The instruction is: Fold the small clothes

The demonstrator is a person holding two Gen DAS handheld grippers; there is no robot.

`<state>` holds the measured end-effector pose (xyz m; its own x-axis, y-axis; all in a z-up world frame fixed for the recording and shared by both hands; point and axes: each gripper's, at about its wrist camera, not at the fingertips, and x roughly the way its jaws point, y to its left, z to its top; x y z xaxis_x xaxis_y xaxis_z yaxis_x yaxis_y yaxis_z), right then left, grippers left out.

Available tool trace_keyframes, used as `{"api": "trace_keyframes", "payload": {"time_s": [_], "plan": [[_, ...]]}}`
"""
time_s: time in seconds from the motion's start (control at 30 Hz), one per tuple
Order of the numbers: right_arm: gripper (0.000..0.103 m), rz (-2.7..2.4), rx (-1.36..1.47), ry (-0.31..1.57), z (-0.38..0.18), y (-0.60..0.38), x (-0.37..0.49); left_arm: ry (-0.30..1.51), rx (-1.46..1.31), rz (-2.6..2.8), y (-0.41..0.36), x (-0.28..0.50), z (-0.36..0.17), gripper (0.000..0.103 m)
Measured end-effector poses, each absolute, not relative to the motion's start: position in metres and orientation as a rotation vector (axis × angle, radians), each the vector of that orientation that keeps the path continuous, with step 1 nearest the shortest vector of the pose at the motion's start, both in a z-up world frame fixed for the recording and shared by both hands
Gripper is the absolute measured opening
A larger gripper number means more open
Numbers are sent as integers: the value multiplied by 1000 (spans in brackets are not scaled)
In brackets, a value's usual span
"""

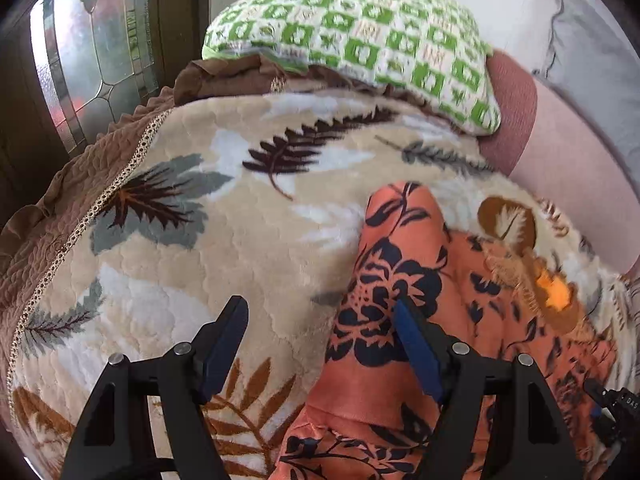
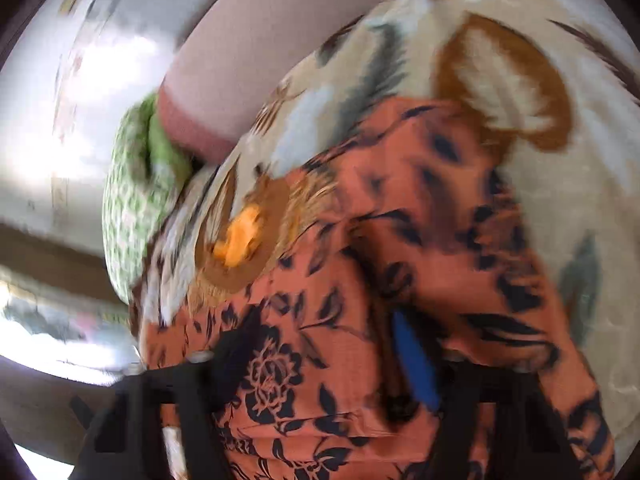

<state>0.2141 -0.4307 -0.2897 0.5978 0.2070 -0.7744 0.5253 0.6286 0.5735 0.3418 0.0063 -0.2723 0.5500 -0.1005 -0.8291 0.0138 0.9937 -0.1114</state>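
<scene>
The orange flowered garment [image 1: 384, 312] lay on the leaf-patterned blanket [image 1: 224, 240] that covered the bed, toward the side where the pink mattress edge [image 1: 568, 184] showed, well short of the green checked pillow [image 1: 360, 40] at the head end. One narrow part of it, perhaps a sleeve or leg, stretched up toward the pillow, while the rest spread toward the foot of the bed, likely laid out flat so it could be folded.

The left gripper [image 1: 320, 352] hung over the garment's edge with its jaws spread wide and nothing between them. One finger sat above bare blanket and the other above the cloth, so it straddled the hem, which looked to me like a line-up for pinching that edge.

The right gripper [image 2: 320, 360] was over the body of the garment [image 2: 320, 320], also with a wide gap between its jaws. That view was badly smeared, so I could not tell whether a fold of cloth touched its blue pad [image 2: 416, 364]; it did not appear to hold anything. A small bright orange spot [image 2: 240, 240] showed by a brown leaf on the blanket, just beside the garment; I could not make out what it was. The folding seemed barely begun.
</scene>
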Motion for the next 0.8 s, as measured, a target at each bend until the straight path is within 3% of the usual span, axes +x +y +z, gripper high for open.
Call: {"api": "trace_keyframes", "payload": {"time_s": [0.07,0.2,0.33,0.57,0.8], "plan": [[13,-223,808,984,-285,-418,219,1009,-61,-61,5,335,-277,76],[11,-232,754,889,-249,-421,209,1040,-123,-60,18,333,-279,76],[11,-286,697,826,-227,-437,202,1060,-104,-63,13,332,-284,76],[16,-362,865,923,-294,-465,191,1063,60,-72,-9,328,-287,77],[19,-383,824,845,-253,-475,164,1054,206,-124,-14,319,-283,77]]}}
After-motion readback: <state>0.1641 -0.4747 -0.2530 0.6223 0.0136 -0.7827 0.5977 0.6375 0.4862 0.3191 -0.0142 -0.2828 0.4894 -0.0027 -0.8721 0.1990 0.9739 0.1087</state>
